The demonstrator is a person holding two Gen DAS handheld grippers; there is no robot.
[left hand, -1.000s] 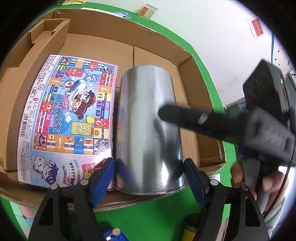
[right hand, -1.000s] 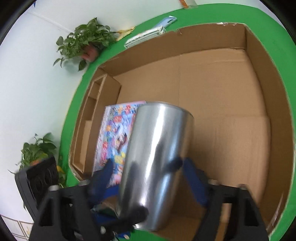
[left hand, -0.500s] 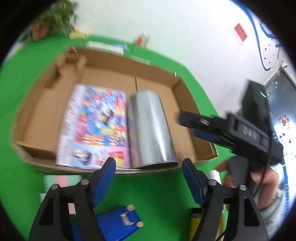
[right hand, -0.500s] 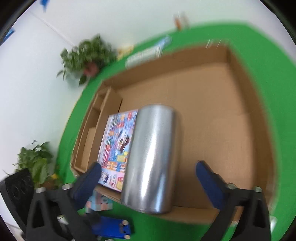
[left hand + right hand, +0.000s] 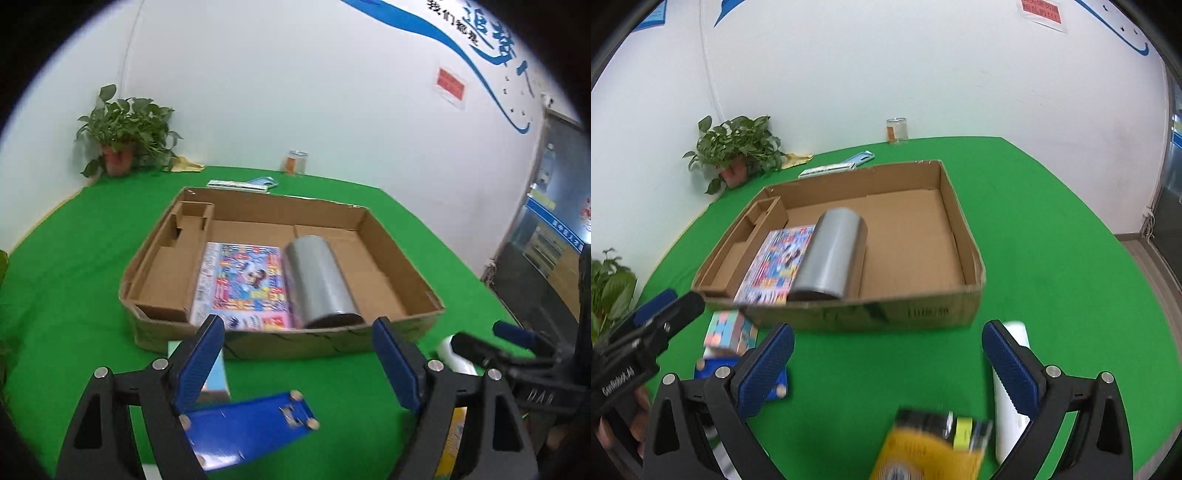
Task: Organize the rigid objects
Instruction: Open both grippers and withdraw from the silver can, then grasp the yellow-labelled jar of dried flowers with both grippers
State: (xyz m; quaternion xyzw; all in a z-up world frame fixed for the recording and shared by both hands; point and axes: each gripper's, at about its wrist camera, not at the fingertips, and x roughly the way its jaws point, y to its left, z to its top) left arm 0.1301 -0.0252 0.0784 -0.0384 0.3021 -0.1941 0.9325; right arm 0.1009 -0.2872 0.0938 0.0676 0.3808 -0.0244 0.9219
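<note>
Two things lie in the shallow cardboard box [image 5: 960,306]: a colourful flat game box [image 5: 775,266] and, touching its right side, a shiny metal cylinder [image 5: 831,254], probably light, stiff, slippery, best taken across its round sides. Right claw [image 5: 886,365] spread, empty; left claw [image 5: 299,354] opening, empty.

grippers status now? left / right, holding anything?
Left gripper: jaws opening, nothing between them.
Right gripper: open wide, holding nothing; the shiny silver metal cylinder lies in the shallow brown cardboard box.
</note>
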